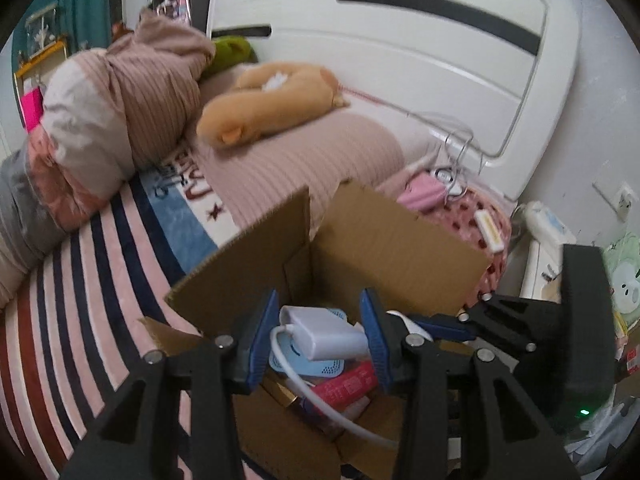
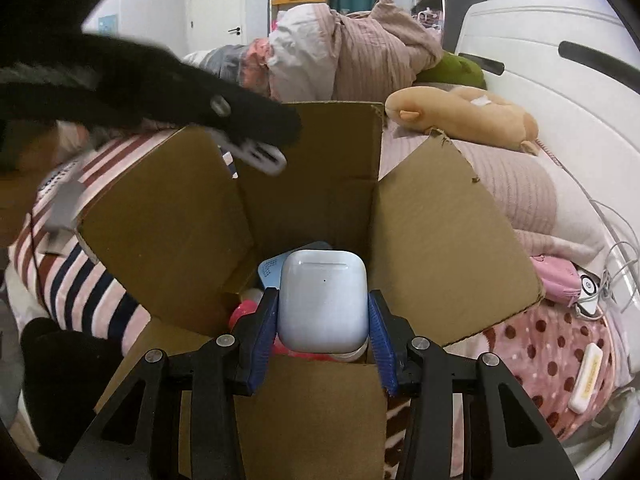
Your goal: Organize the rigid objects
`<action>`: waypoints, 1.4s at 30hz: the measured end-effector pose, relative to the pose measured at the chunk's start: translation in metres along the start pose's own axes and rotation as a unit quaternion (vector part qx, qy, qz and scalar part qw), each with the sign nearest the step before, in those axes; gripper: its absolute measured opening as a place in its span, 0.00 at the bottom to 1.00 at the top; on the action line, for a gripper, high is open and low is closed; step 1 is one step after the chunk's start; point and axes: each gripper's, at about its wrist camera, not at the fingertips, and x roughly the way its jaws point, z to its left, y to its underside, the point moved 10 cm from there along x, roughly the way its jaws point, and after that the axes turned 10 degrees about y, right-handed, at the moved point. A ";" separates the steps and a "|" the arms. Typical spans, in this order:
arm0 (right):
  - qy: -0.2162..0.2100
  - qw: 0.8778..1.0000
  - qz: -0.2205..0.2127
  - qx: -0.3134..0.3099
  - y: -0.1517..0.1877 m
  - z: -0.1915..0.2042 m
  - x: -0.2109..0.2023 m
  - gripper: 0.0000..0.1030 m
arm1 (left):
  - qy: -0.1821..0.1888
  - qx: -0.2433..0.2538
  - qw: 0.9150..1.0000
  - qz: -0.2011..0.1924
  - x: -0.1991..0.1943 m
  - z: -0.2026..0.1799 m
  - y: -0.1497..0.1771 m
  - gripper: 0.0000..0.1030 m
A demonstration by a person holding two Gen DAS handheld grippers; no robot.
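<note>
An open cardboard box (image 2: pixel 436 248) sits on a striped bedspread (image 1: pixel 60 320), flaps (image 2: pixel 168 220) splayed outward. The right gripper (image 2: pixel 323 320) clenches a white earbud case (image 2: pixel 323 300) above the box's 6 o'clock edge. The left gripper (image 1: pixel 320 336) grasps a white charger (image 1: pixel 324 330) over the box; its cable (image 1: pixel 320 400) trails down inside. Below lie a blue pad (image 1: pixel 312 364) and a red packet (image 1: pixel 346 384).
</note>
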 end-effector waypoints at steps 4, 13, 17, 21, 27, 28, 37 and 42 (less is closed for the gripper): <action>-0.003 1.000 0.000 0.001 0.002 0.001 0.001 0.38 | -0.019 0.006 1.000 0.021 0.014 0.009 0.007 0.38; 0.001 1.000 -0.007 0.007 -0.004 -0.004 -0.002 0.45 | -0.034 0.005 0.999 0.028 0.017 0.020 0.013 0.39; 0.001 1.000 -0.009 0.014 -0.005 -0.006 -0.006 0.46 | -0.035 0.006 0.999 0.027 0.018 0.020 0.012 0.50; 0.003 1.000 -0.010 0.011 -0.006 -0.005 -0.007 0.46 | -0.042 0.006 0.999 0.024 0.015 0.021 0.011 0.55; -0.003 1.000 -0.016 0.015 -0.011 -0.006 -0.010 0.47 | -0.047 -0.003 0.999 -0.012 -0.010 0.023 0.007 0.57; -0.007 1.000 -0.020 0.016 -0.014 -0.005 -0.012 0.48 | -0.052 -0.005 0.998 -0.021 -0.017 0.024 0.006 0.63; -0.038 0.995 -0.095 0.005 -0.055 0.002 -0.040 0.70 | -0.141 -0.062 0.973 -0.170 -0.116 0.045 0.018 0.90; -0.056 0.986 -0.155 0.028 -0.080 0.000 -0.061 0.85 | -0.189 -0.108 0.951 -0.218 -0.154 0.063 0.042 0.99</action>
